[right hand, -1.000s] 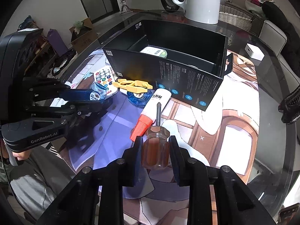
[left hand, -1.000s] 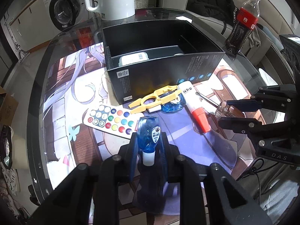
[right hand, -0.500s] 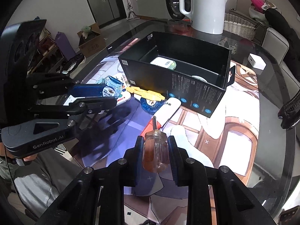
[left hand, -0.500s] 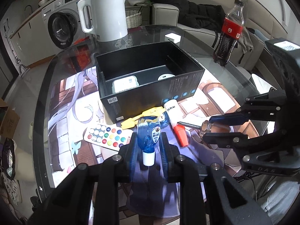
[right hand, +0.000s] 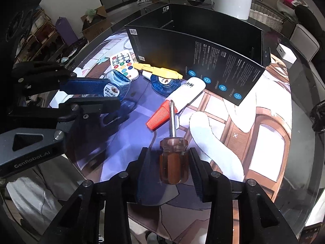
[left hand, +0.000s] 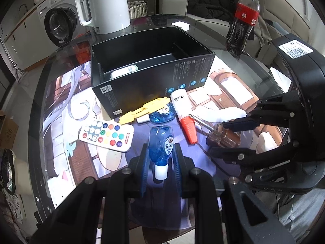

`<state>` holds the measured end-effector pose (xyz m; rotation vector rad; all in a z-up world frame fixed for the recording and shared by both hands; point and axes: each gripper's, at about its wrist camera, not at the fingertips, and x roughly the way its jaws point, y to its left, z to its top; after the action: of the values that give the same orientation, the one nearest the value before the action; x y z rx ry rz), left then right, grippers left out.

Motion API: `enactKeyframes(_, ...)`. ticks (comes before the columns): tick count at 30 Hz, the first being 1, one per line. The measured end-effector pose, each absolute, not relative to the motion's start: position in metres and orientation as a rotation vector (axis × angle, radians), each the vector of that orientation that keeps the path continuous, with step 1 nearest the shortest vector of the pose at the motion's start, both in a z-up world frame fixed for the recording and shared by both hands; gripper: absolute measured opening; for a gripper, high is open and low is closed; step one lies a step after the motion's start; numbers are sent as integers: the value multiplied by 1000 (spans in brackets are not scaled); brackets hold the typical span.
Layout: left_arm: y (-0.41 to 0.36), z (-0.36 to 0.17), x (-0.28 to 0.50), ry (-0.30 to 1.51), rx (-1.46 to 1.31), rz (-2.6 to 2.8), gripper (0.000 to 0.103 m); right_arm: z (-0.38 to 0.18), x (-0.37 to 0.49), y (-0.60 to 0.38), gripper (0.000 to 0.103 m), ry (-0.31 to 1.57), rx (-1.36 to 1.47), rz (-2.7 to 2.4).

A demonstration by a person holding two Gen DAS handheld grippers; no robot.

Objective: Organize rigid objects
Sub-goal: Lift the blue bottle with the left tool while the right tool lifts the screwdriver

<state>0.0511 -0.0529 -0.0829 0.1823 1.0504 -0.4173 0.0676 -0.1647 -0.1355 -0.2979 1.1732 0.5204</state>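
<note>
- right gripper (right hand: pixel 168 154) has sunk toward the printed mat (right hand: pixel 264 142) since the earlier frames, and its jaws have just been opening. the screwdriver (right hand: pixel 172 168) sits between them with a gap showing on one side, so the grip looks slack and the handle seems set down, tip beside the glue tube.
- black box (left hand: pixel 142 89) stands open near the table's middle. only a white packet (left hand: pixel 124 72) shows inside, so most of the sorting looks undone.
- remote (left hand: pixel 106 135) with coloured buttons lies on the mat in front of the box, untouched.
- glue tube (left hand: pixel 181 106), white with a red cap, lies just outside the box's front wall.
- yellow plastic tool (left hand: pixel 145 109) rests across a second blue bottle (left hand: pixel 162 117), also outside the box.
- left gripper (left hand: pixel 160 158) is clamped narrowly on a small blue bottle (left hand: pixel 161 146), white cap toward the camera, held over the mat short of the box. it likely goes in next.
</note>
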Motion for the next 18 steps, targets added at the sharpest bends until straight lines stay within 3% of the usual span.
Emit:
enactKeyframes(7,-50,-77,51,1028,169,-416,20,-127,64,-163,27,1132,-301,533)
enactKeyframes(12,-46,-61,48,964,145,-407,20,-92,56,-168,27,970,-241,555)
enactKeyframes(18,-42,-25,33,747,158,-353,20,-51,44,-175,27,747,-181,557)
